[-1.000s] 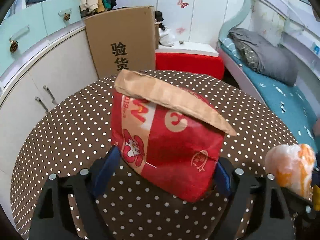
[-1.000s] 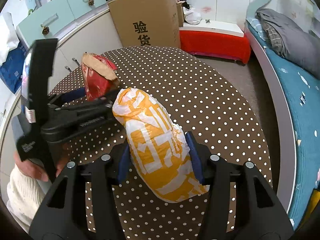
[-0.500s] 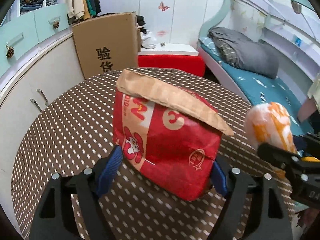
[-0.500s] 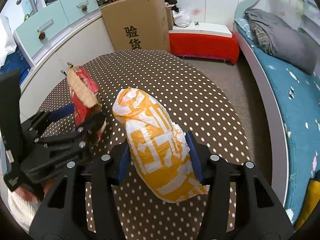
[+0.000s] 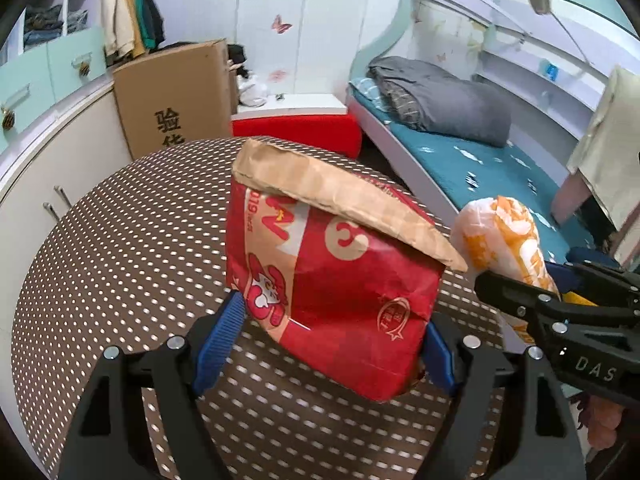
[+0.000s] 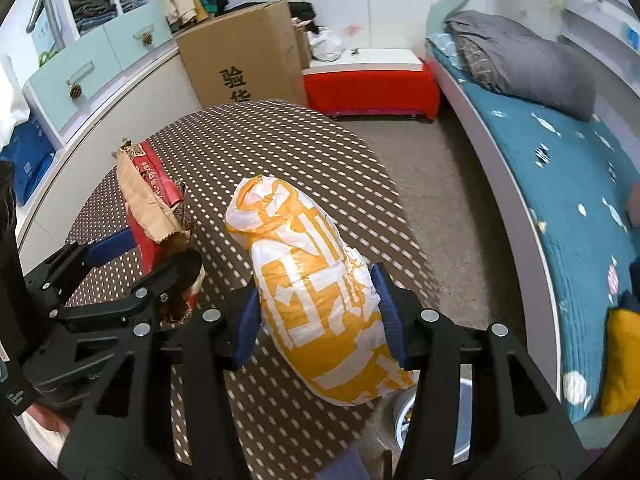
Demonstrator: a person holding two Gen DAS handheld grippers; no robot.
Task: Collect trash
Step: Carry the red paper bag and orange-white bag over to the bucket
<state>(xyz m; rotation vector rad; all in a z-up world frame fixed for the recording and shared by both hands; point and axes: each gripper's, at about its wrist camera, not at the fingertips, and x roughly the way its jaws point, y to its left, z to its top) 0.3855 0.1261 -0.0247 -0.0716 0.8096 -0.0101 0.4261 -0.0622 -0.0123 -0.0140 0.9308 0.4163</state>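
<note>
1. left gripper: clenched on the red paper bag, blue pads pressed against both of its sides. bag is tilted, its brown folded top leaning toward 2 o'clock, held above the brown polka-dot table.
2. right gripper: grasping the orange-and-white plastic bag around its middle, one pad on each side. bag's knotted end points toward 11 o'clock in the right wrist view, over the table's edge.
3. in the left wrist view the plastic bag sits at 3 o'clock, just beside the paper bag's folded corner; cannot tell whether they touch.
4. in the right wrist view the left gripper and the paper bag sit at 9 o'clock, near the plastic bag.
5. surroundings, left wrist view: cardboard box at 11 o'clock beyond the table; red bench at 12 o'clock; bed with grey blanket at 2 o'clock; white cabinets at 9 o'clock.
6. right wrist view: a metal bin shows on the floor at 5 o'clock, partly hidden behind the right gripper's frame and the plastic bag.
</note>
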